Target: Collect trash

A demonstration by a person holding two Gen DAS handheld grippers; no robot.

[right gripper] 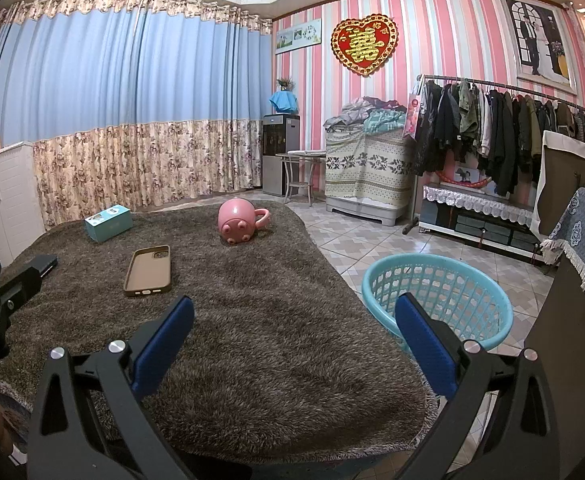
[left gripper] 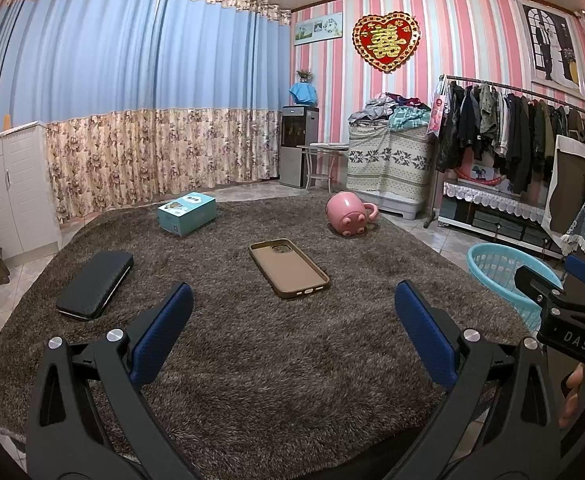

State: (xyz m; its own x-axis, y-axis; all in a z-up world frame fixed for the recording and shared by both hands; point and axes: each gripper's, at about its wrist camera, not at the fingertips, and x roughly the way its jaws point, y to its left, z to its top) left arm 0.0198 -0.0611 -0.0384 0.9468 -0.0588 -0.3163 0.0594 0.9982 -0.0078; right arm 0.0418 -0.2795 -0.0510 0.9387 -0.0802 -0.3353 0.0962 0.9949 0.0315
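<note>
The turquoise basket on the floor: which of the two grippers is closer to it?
Right. The right gripper hangs open at the rug's edge with the basket just ahead beside its right finger. The left gripper sits farther left over the rug, the basket off to its right.

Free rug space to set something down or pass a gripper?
Bare rug in front of both hand-held grippers, between phone case and basket. Another patch between phone case and pink mug. Tighter on the left: wallet, teal box.
</note>
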